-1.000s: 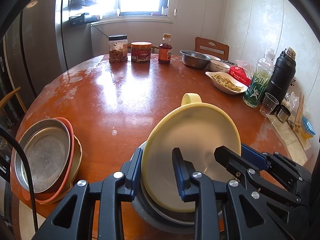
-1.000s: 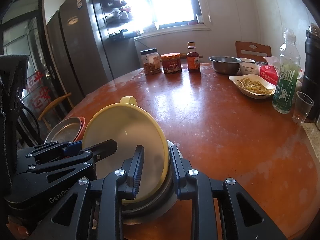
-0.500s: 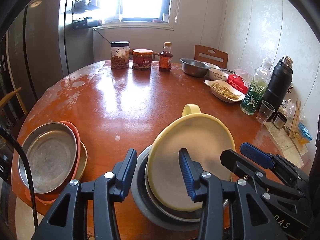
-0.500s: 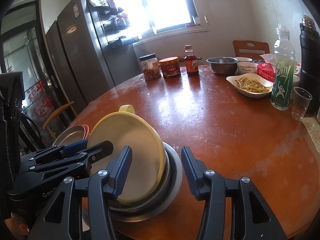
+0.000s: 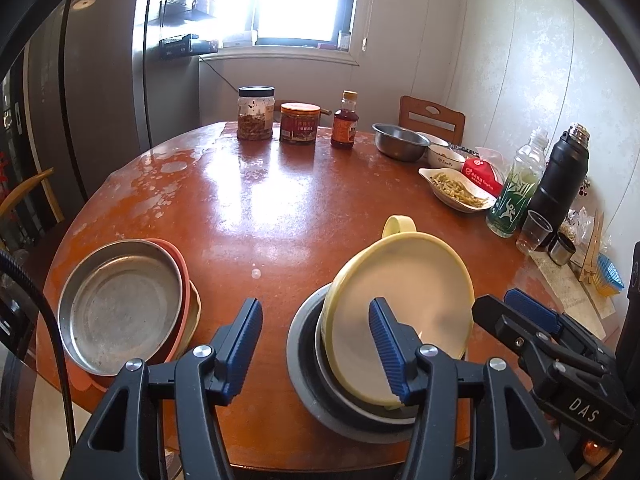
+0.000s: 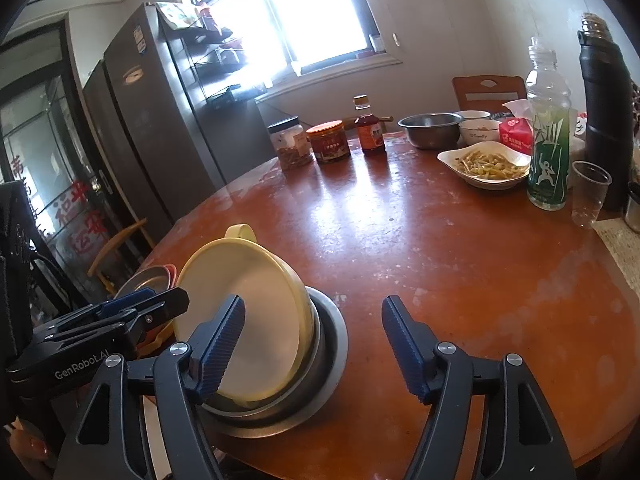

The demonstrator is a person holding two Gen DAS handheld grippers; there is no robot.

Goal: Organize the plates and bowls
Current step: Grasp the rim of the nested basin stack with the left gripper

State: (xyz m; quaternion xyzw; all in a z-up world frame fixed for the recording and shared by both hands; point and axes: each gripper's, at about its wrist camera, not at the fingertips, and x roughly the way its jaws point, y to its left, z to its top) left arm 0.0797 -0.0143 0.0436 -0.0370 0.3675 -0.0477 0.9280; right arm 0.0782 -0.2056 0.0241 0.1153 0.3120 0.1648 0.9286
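Note:
A yellow bowl with a handle (image 5: 404, 304) rests tilted inside a stack of grey metal bowls (image 5: 308, 364) near the table's front edge; it also shows in the right wrist view (image 6: 244, 312). My left gripper (image 5: 316, 344) is open and empty, raised just in front of the stack. My right gripper (image 6: 312, 344) is open and empty, to the right of the stack. A metal plate (image 5: 120, 304) sits on a red plate and a yellow plate at the left front.
A round red-brown table (image 5: 280, 200). At the back stand two jars (image 5: 256, 120), a sauce bottle (image 5: 345, 120) and a steel bowl (image 5: 400, 142). At the right are a dish of food (image 5: 456, 190), a green bottle (image 5: 516, 192), a black flask (image 5: 560, 176) and a plastic cup (image 5: 534, 232).
Both grippers opened, let go of the yellow bowl and drew back and up. The yellow bowl now rests tilted in the metal bowl stack.

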